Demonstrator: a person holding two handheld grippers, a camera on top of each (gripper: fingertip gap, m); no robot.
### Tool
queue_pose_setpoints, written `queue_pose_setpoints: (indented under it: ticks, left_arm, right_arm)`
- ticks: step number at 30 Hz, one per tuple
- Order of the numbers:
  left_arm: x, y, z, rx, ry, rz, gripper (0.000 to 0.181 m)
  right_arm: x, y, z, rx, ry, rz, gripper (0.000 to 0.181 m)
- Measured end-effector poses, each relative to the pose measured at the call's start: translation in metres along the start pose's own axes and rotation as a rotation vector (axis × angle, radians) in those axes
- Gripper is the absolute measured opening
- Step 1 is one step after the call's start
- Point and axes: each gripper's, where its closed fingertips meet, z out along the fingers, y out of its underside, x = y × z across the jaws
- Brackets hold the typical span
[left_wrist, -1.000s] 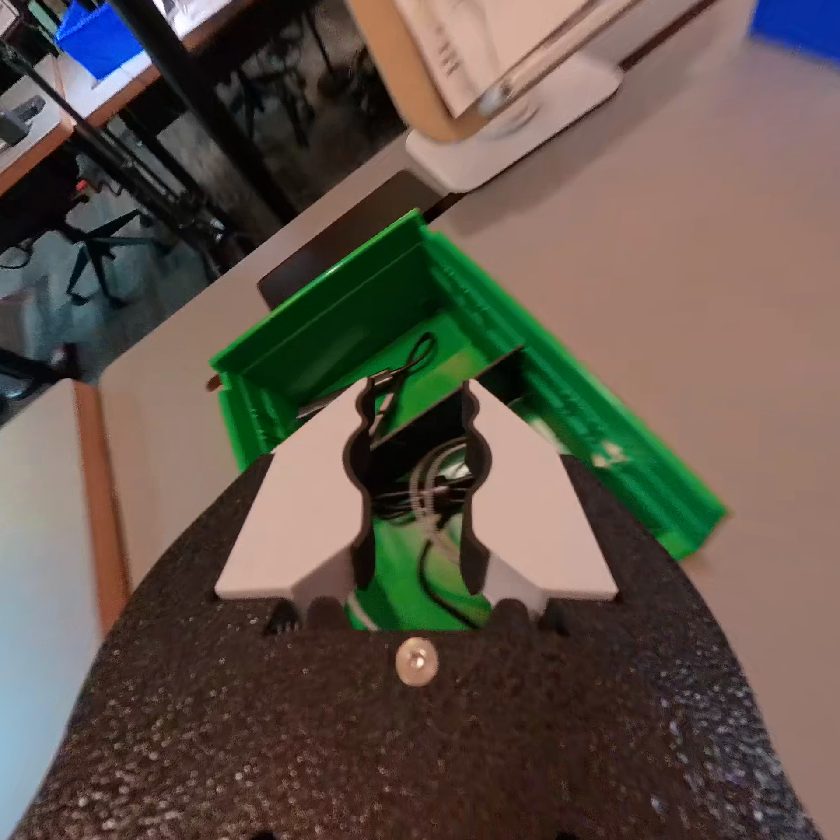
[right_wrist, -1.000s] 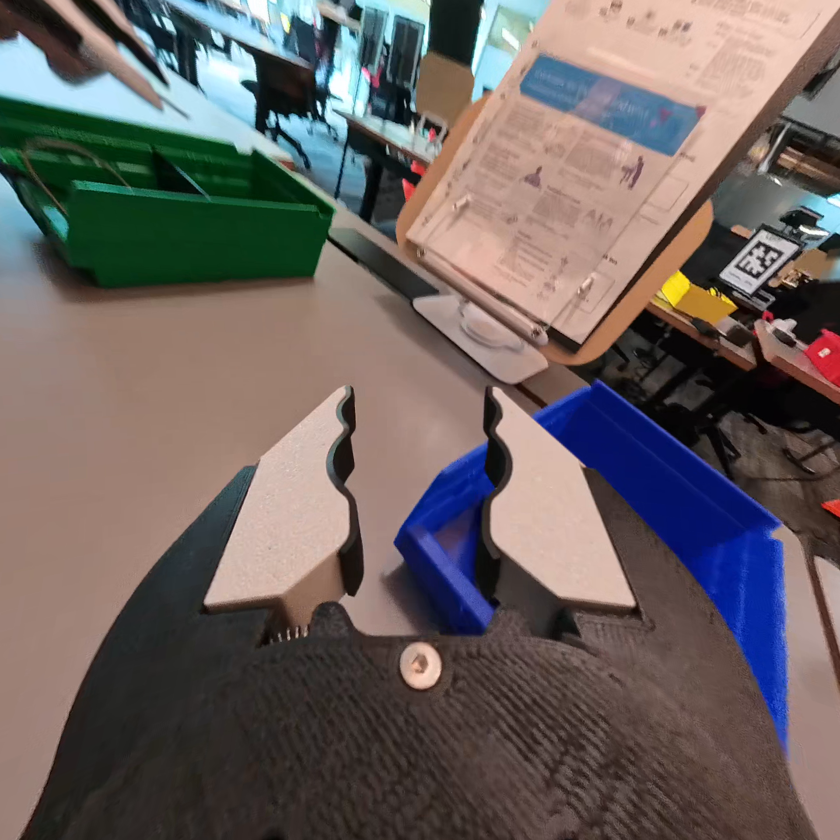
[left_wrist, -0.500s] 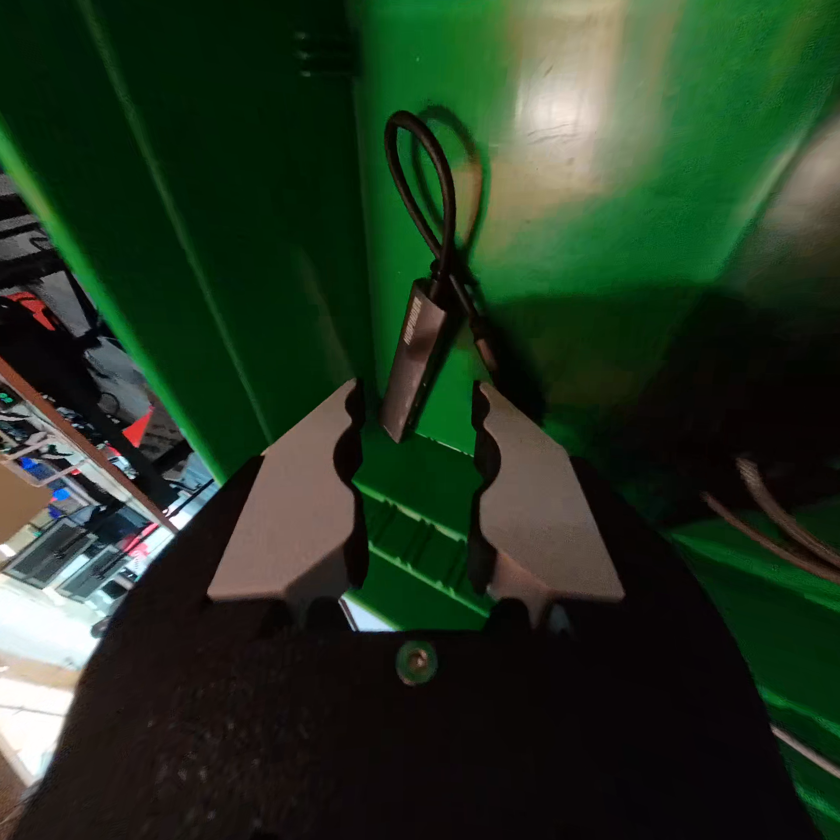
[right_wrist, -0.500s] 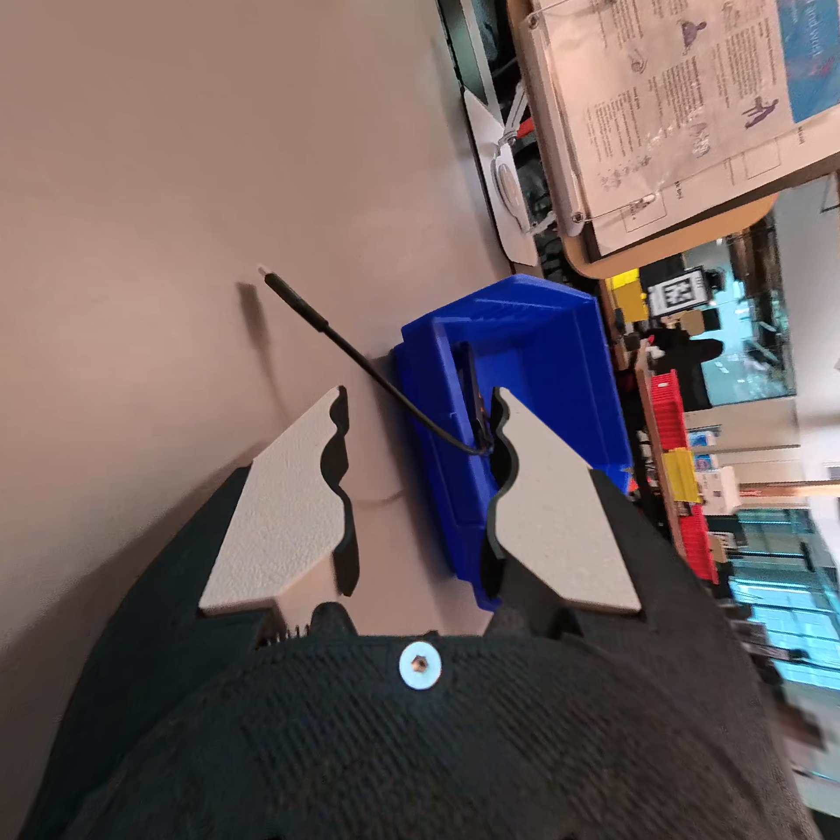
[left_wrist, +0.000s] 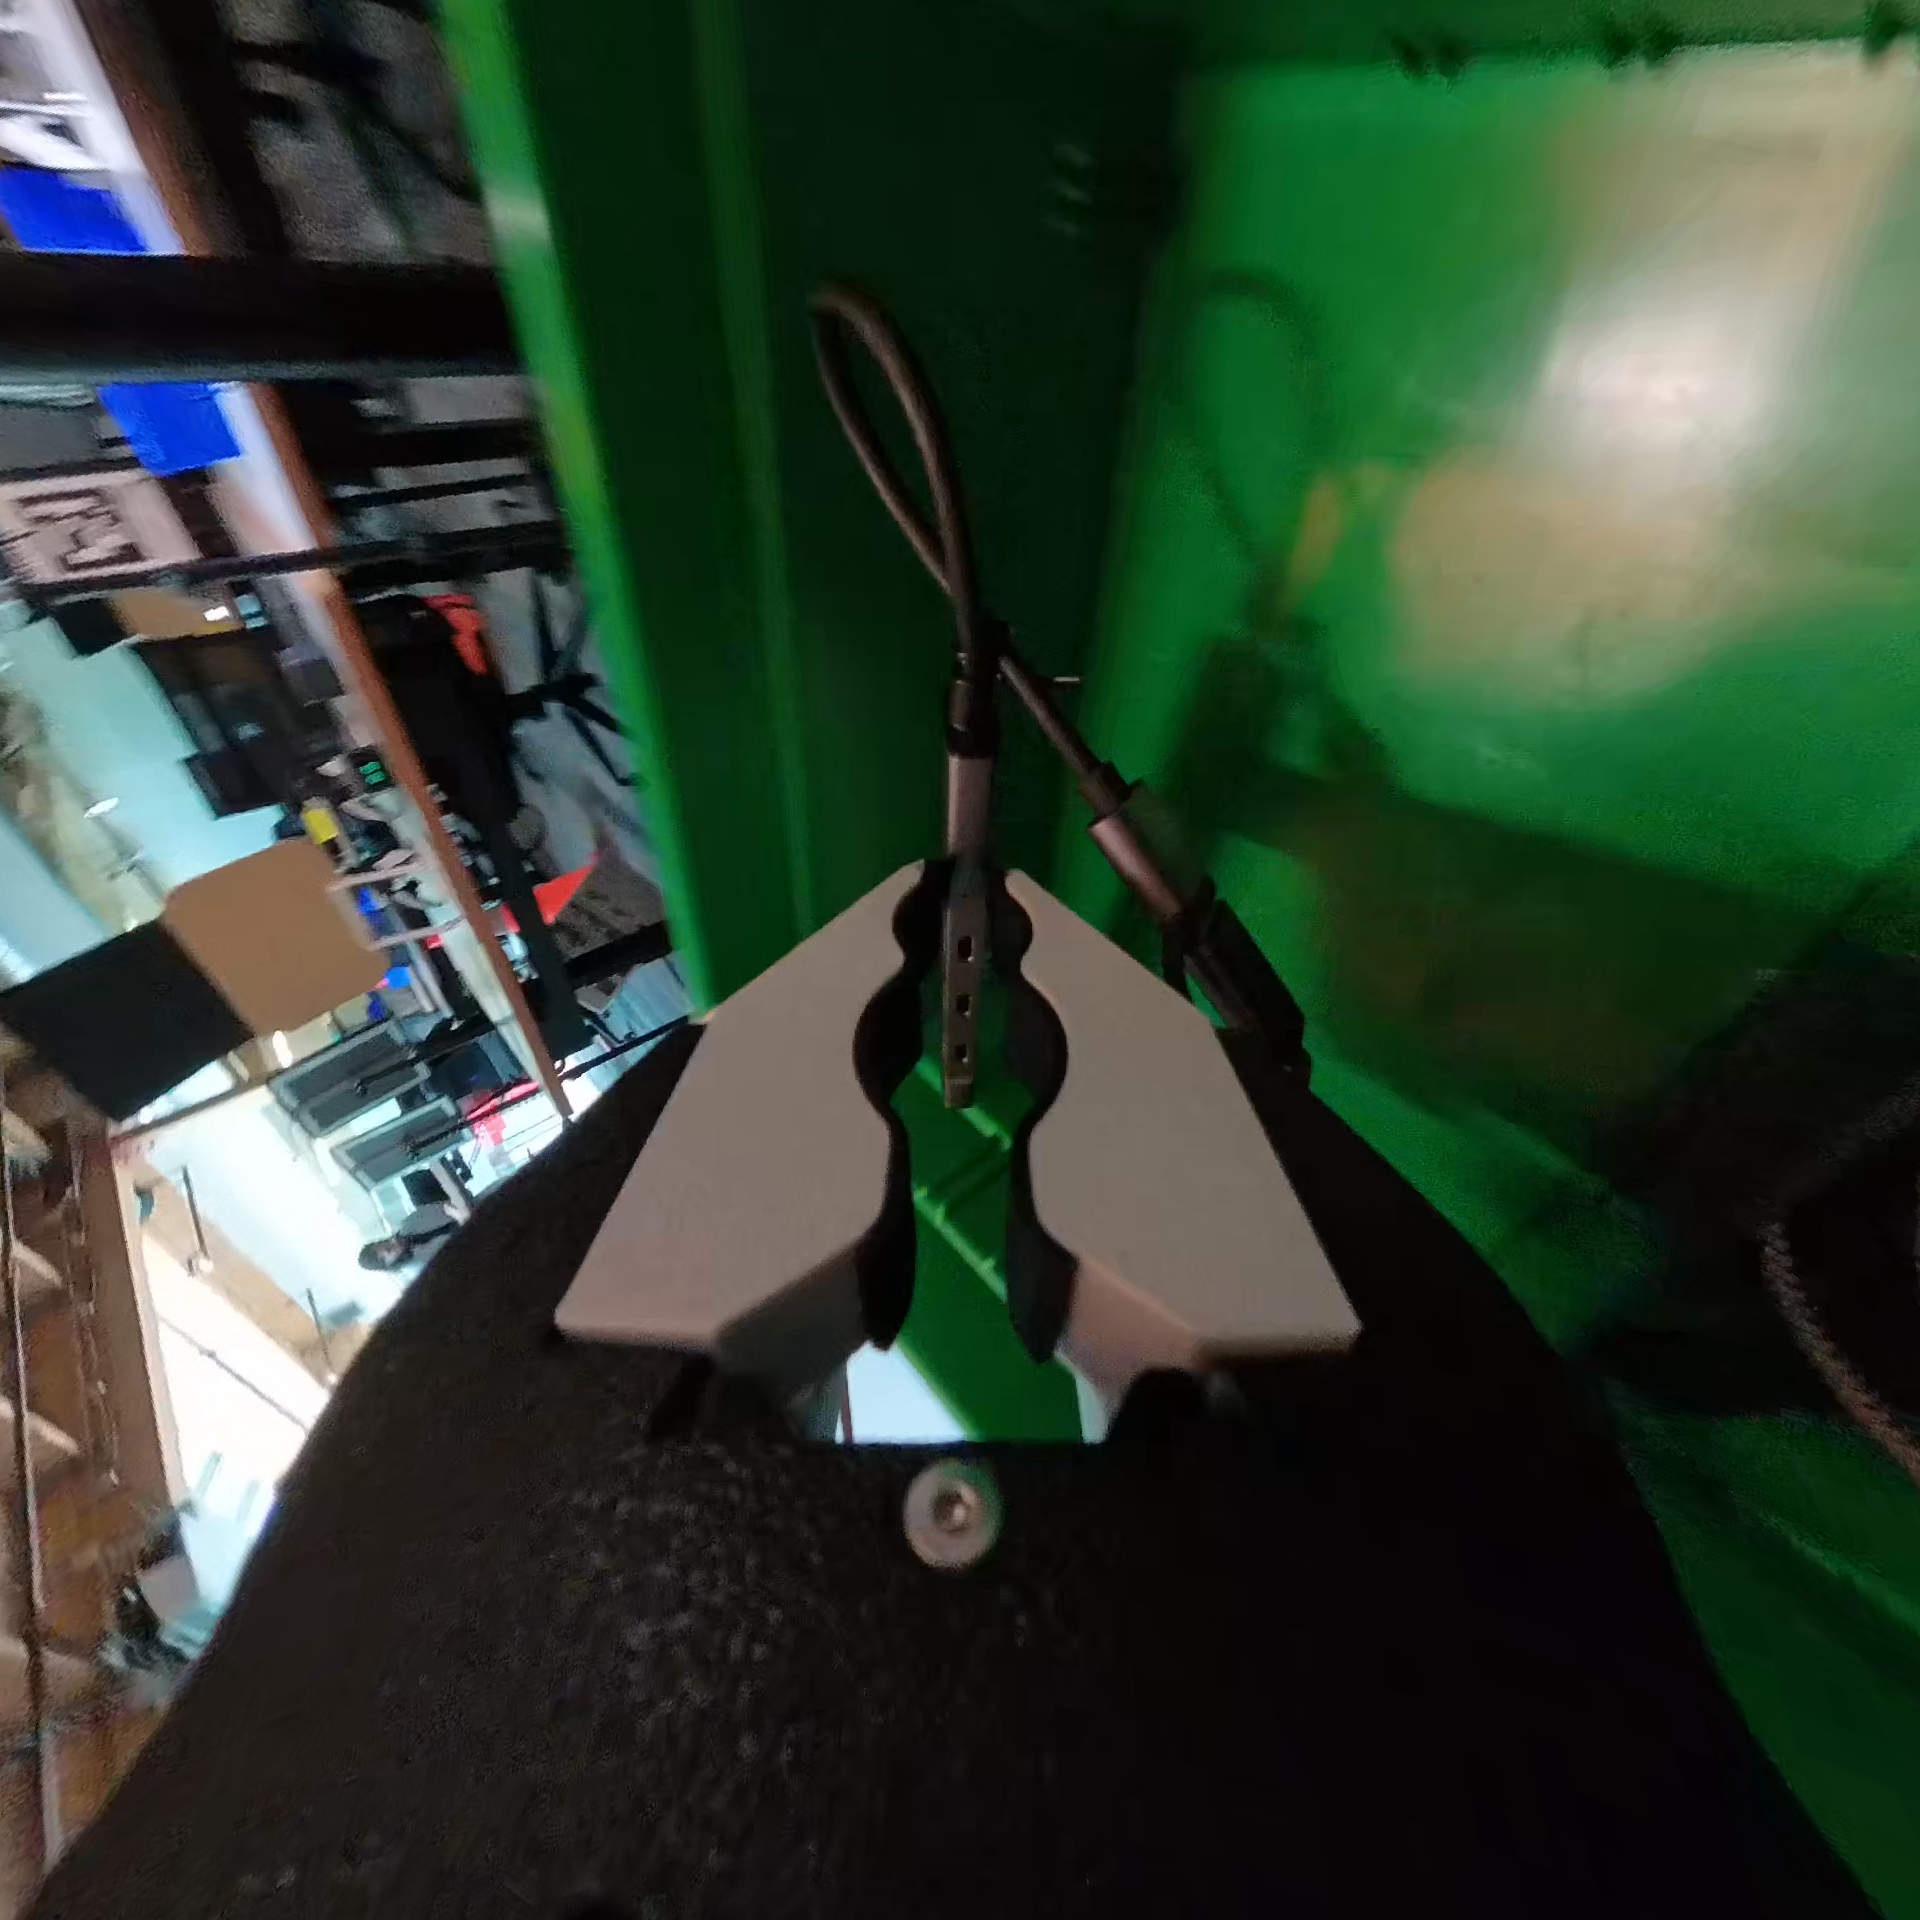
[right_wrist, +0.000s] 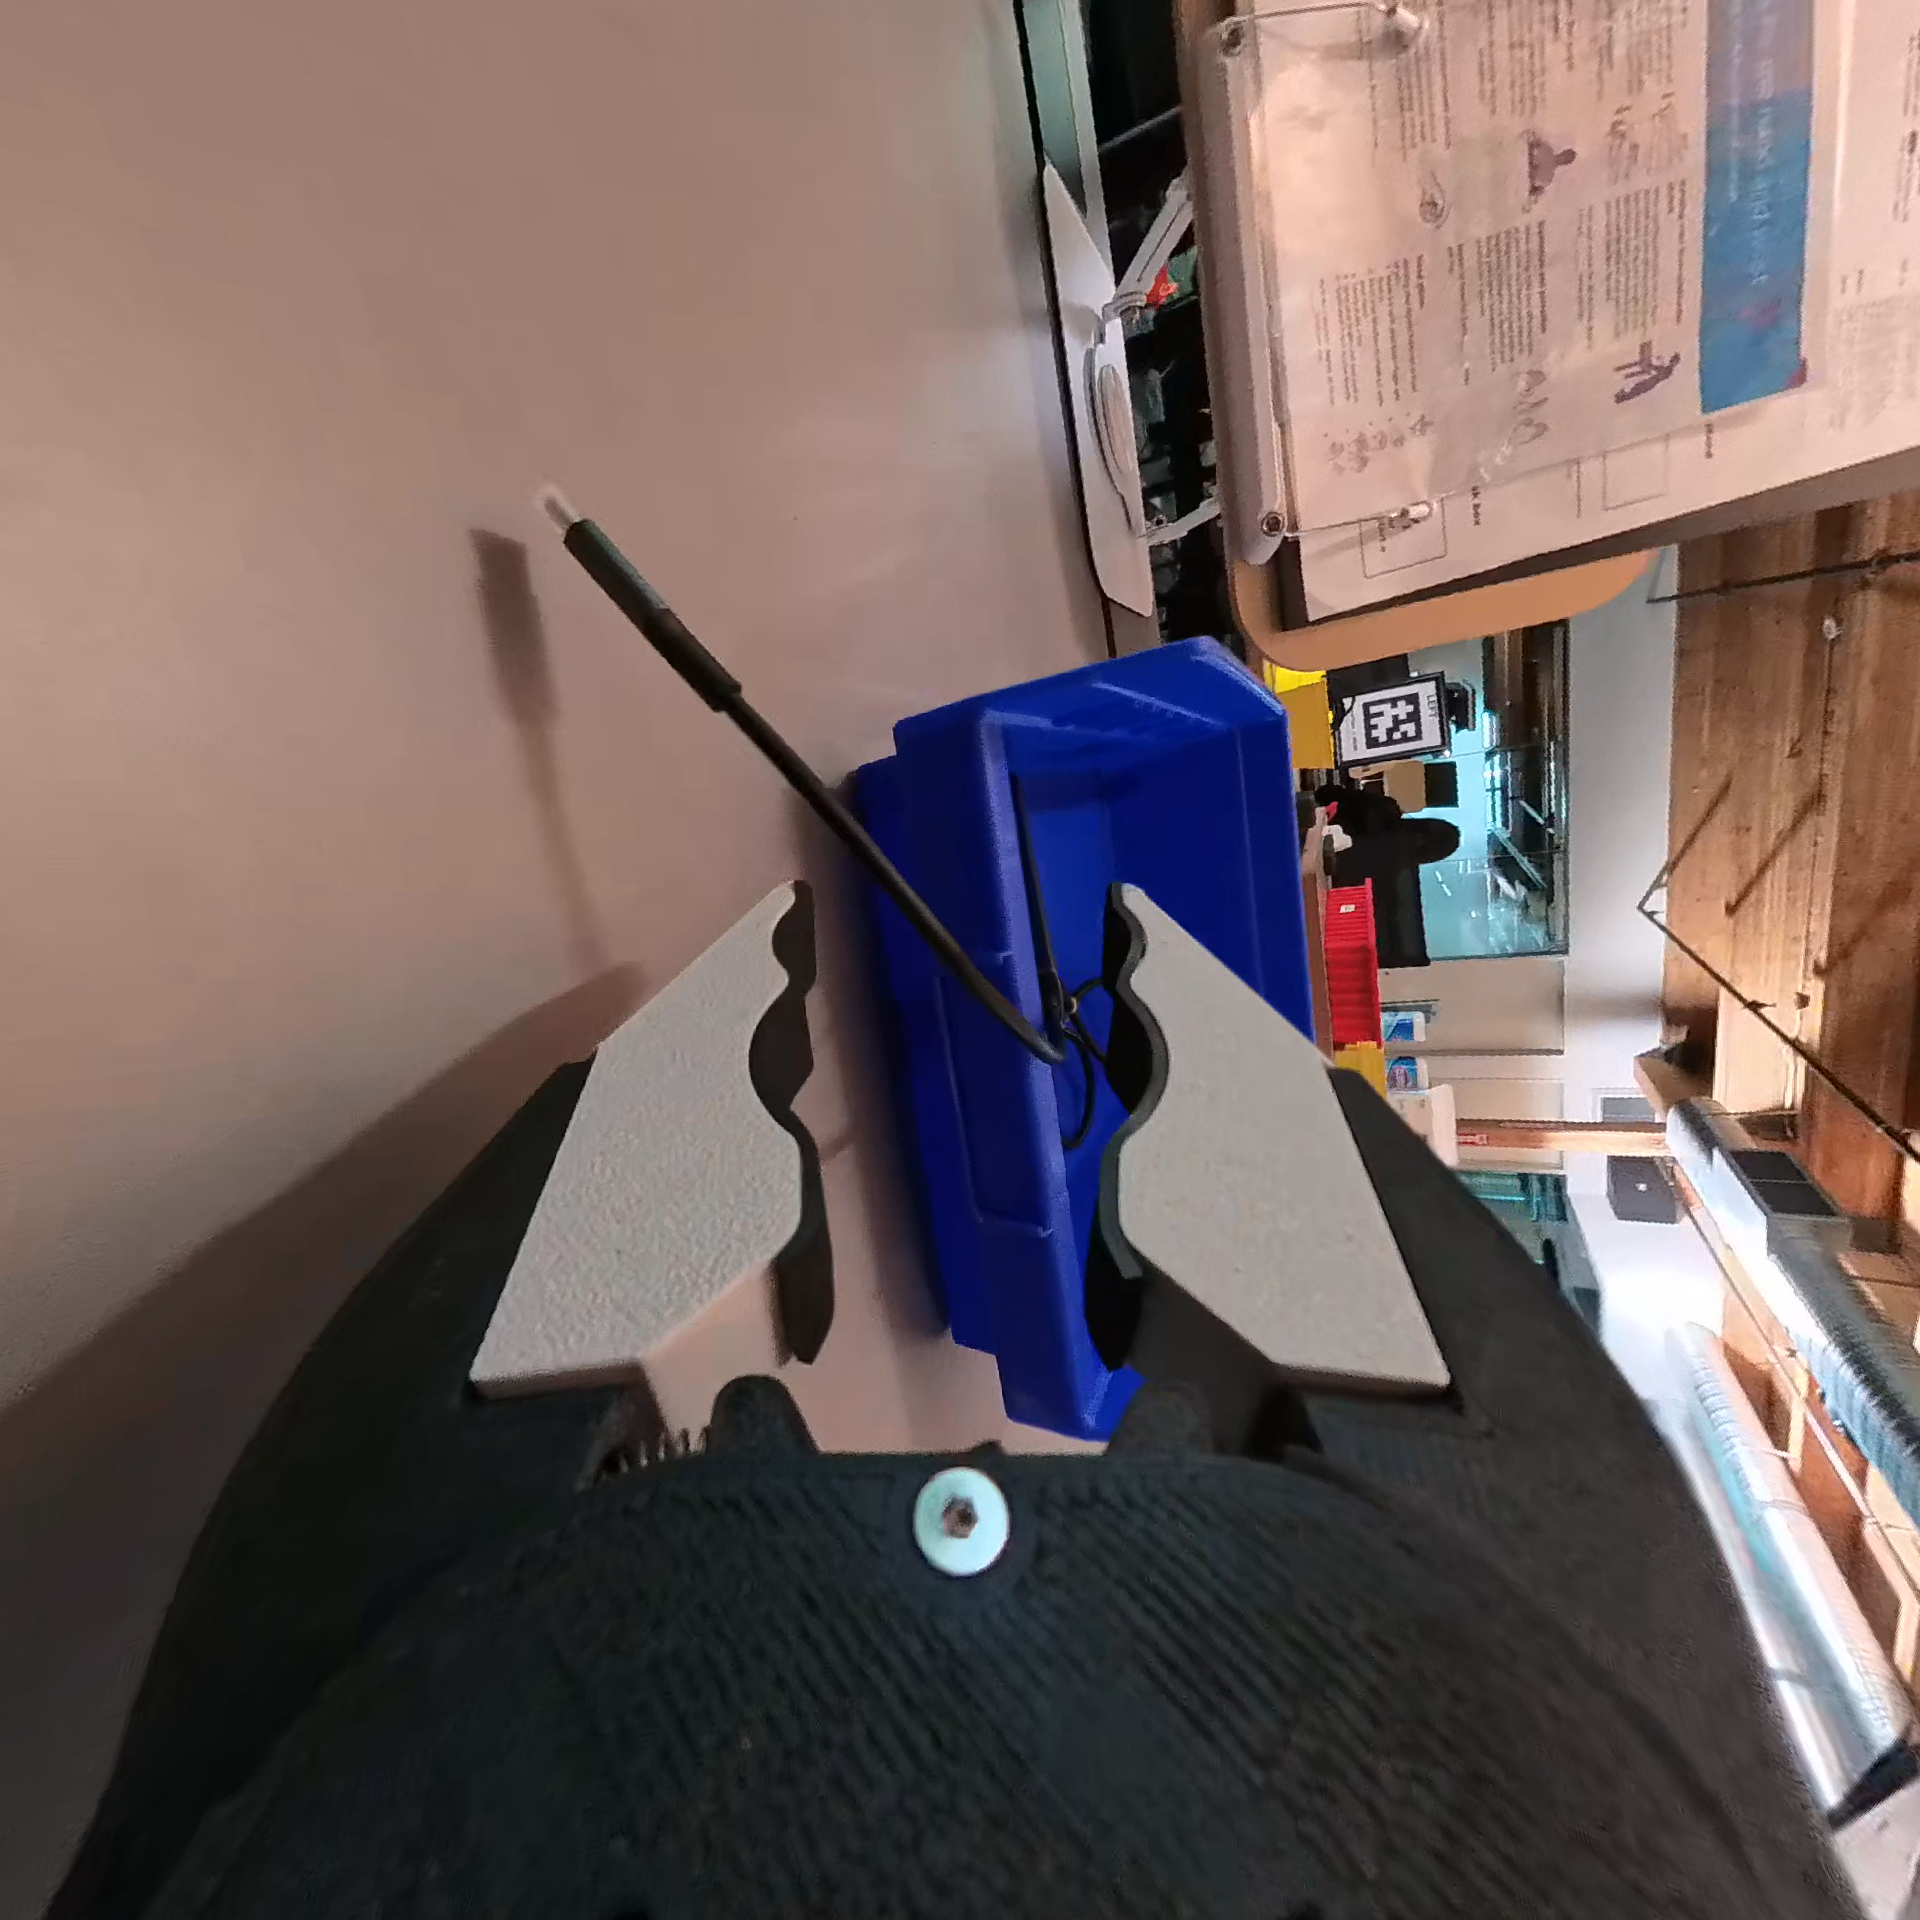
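Left gripper (left_wrist: 964, 894) fingers pinching grey adapter (left_wrist: 964, 966), long axis along them, inside green bin (left_wrist: 1455, 468); right gripper (right_wrist: 961, 904) fingers wide beside blue bin (right_wrist: 1195, 831).

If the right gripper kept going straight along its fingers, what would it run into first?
Most likely the blue bin, which lies between the open fingers of the right gripper. A thin black cable rising from that bin also crosses the line; depth is unclear, so it may come first.
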Motion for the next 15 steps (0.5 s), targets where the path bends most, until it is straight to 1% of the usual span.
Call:
queue_pose_setpoints:
  ticks: [2,4,5,6,7,8,10,11,12,13,15]
  left_arm:
    - [-0.020,-0.003,-0.026,0.058,-0.110,-0.106,0.006]
    - [-0.041,-0.010,-0.063,0.141,-0.236,-0.222,0.006]
    - [-0.051,-0.014,-0.087,0.194,-0.299,-0.274,0.006]
    - [-0.058,-0.019,-0.112,0.247,-0.356,-0.325,0.006]
    - [-0.063,-0.025,-0.138,0.298,-0.402,-0.370,0.007]
    - [-0.064,-0.031,-0.162,0.344,-0.429,-0.407,0.006]
    - [-0.056,-0.045,-0.205,0.436,-0.450,-0.467,0.007]
    - [-0.049,-0.055,-0.224,0.490,-0.457,-0.479,0.007]
    - [-0.039,-0.065,-0.239,0.539,-0.452,-0.489,0.006]
    - [-0.028,-0.076,-0.251,0.578,-0.438,-0.500,0.007]
    - [-0.007,-0.095,-0.267,0.639,-0.411,-0.496,0.006]
  right_arm:
    - [-0.002,0.003,0.002,-0.025,0.005,-0.048,0.053]
    - [-0.003,0.005,0.005,-0.048,0.012,-0.102,0.050]
    - [-0.002,0.006,0.007,-0.059,0.029,-0.141,0.039]
    - [0.001,0.007,0.009,-0.076,0.049,-0.181,0.018]
    - [0.005,0.008,0.010,-0.100,0.069,-0.212,0.007]
    - [0.013,0.008,0.009,-0.121,0.106,-0.224,0.002]
    - [0.038,0.011,0.005,-0.161,0.155,-0.155,0.001]
    - [0.059,0.015,0.003,-0.181,0.210,-0.095,0.001]
    - [0.085,0.020,0.001,-0.207,0.297,-0.051,0.001]
    - [0.109,0.027,0.001,-0.247,0.357,-0.031,0.000]
    - [0.145,0.043,0.011,-0.334,0.398,-0.007,0.001]
